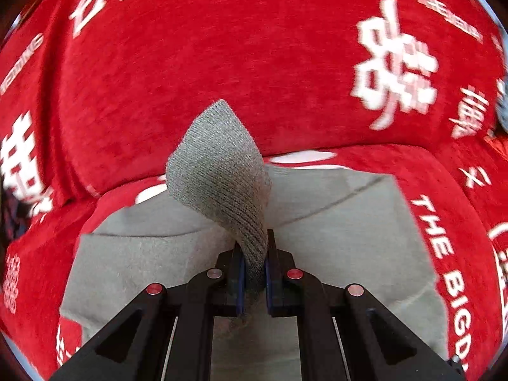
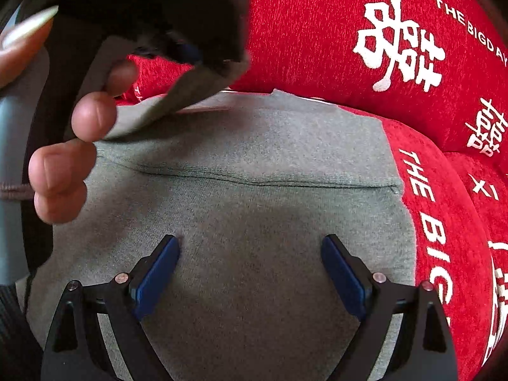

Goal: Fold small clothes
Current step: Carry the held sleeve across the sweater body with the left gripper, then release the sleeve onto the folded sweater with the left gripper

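Grey knit garment [image 1: 333, 222] lies spread flat on the red printed sofa cover [image 1: 222, 47], and we judge it light, limp and a little stretchy — no stiffness to hold a crease alone. Our left gripper [image 1: 254, 273] has its jaws pressed together on a ribbed cuff [image 1: 222, 171], which stands up from the pinch. Our right gripper [image 2: 250, 270] hangs over the flat body, fingers spread, nothing between them. We would take it by edges and corners — never mid-panel.
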A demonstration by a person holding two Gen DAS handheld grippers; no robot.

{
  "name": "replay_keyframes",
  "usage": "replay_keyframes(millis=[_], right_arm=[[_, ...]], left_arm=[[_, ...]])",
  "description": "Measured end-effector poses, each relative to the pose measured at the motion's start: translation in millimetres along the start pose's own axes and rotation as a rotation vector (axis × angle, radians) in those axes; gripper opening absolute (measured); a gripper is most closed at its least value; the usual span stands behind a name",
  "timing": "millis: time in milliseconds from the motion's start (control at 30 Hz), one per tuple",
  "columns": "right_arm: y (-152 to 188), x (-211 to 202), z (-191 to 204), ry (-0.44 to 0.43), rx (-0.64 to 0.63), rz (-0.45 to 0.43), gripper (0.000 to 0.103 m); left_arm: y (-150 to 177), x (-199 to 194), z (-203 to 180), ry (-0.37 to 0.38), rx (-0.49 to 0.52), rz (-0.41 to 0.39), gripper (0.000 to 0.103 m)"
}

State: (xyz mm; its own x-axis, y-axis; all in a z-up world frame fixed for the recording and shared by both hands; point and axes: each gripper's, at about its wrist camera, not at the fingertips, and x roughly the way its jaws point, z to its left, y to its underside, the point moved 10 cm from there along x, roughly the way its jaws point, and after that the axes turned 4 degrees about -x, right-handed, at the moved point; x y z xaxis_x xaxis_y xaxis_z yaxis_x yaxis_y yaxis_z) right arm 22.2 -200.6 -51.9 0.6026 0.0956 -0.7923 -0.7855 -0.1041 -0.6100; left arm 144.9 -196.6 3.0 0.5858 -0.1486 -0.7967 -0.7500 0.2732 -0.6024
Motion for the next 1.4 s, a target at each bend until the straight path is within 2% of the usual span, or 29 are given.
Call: replay_keyframes(millis=[200, 400, 700, 767, 800, 833, 867, 933, 1000, 1067, 1200, 1300, 1400], right_arm=[[1, -4, 2, -0.023, 0.017, -0.018, 0.093], [3, -7, 3, -0.048, 0.024, -0.032, 0.093], [2, -6, 7, -0.016, 0.001, -0.021, 0.093], [2, -5, 8, -0.006, -0.005, -0.017, 0.093], [3, -5, 9, -0.002, -0.008, -0.016, 0.093], [3, -5, 10, 0.002, -0.013, -0.016, 0.093], [3, -5, 11, 0.003, -0.014, -0.016, 0.093], [3, -4, 14, 0.006, -0.019, -0.015, 0.093], [3, -4, 15, -0.001, -0.012, -0.017, 0.093], [4, -5, 15, -0.012, -0.004, -0.020, 0.093], [3, -17, 7, -0.052, 0.035, -0.038, 0.093], [-8, -41, -6, -0.026, 0.064, -0.118, 0.093], [-44, -51, -9, -0.015, 0.067, -0.172, 0.093]], left_arm=[[8, -6, -50, 0.108, 0.163, 0.011, 0.011], [33, -1, -81, 0.190, 0.285, 0.075, 0.011], [54, 22, -85, 0.251, 0.275, 0.202, 0.011], [57, 27, -83, 0.263, 0.257, 0.230, 0.022], [56, 27, -82, 0.274, 0.243, 0.228, 0.048], [53, 27, -81, 0.273, 0.223, 0.220, 0.088], [50, 27, -77, 0.262, 0.204, 0.207, 0.100], [44, 21, -73, 0.274, 0.176, 0.166, 0.102], [43, 17, -72, 0.300, 0.160, 0.169, 0.102], [41, 12, -63, 0.292, 0.155, 0.157, 0.102], [36, -10, -22, 0.282, 0.089, 0.092, 0.102], [37, -16, 24, 0.211, 0.021, 0.037, 0.102], [46, -4, 67, 0.114, -0.082, 0.055, 0.102]])
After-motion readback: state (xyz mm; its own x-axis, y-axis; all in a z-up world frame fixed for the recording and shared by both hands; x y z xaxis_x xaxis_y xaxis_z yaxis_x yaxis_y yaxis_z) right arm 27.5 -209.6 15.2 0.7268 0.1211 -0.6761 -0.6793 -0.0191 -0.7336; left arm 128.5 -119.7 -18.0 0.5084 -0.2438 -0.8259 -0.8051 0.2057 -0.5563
